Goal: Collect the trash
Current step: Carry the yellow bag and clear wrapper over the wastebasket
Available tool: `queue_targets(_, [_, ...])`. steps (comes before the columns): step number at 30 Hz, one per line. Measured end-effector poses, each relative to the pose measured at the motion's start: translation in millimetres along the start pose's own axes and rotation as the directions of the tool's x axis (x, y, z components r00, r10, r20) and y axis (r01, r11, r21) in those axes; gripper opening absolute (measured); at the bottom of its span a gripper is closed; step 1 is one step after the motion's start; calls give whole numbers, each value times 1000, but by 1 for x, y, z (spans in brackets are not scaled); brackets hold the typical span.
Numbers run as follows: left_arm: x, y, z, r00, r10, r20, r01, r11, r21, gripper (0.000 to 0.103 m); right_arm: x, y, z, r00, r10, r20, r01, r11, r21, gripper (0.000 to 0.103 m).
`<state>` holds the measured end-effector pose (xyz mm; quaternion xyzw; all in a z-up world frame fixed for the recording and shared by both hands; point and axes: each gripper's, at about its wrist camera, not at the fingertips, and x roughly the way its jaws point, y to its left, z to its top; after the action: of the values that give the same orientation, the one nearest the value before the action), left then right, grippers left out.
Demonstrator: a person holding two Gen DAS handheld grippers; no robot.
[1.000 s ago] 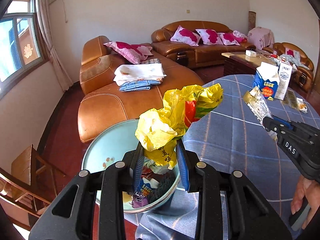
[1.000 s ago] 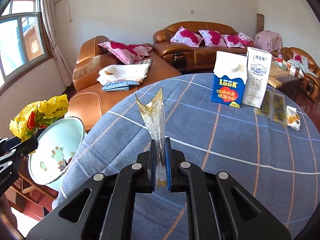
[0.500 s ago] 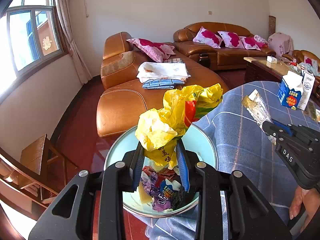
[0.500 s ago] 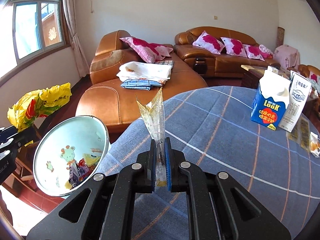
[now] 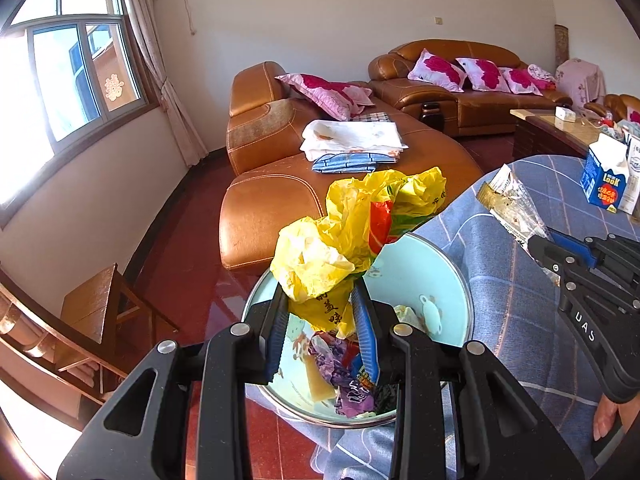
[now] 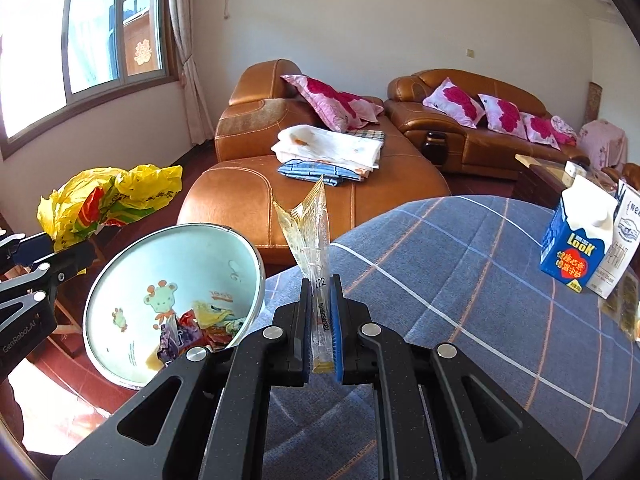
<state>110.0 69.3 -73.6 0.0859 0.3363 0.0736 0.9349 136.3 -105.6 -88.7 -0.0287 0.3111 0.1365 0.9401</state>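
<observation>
Bin nearer beneath yellow bag in left hand-held gripper.

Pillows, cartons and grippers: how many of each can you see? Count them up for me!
Pink flowery pillows: 5
Cartons on the table: 2, blue carton, white carton
Grippers: 2, left gripper, right gripper
Total: 9
</observation>
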Motion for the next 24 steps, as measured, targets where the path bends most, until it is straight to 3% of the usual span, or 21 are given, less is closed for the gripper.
queue_targets(4, [-2,6,-1,1000,20,10,-20,999,-28,31,2,14,0,1000,11,-2,-11,998,-60,10])
queue_targets(24, [-1,13,-3,997,75,5,-74,996,-48,31,3,19,2,998,54,-12,-55,996,-73,11])
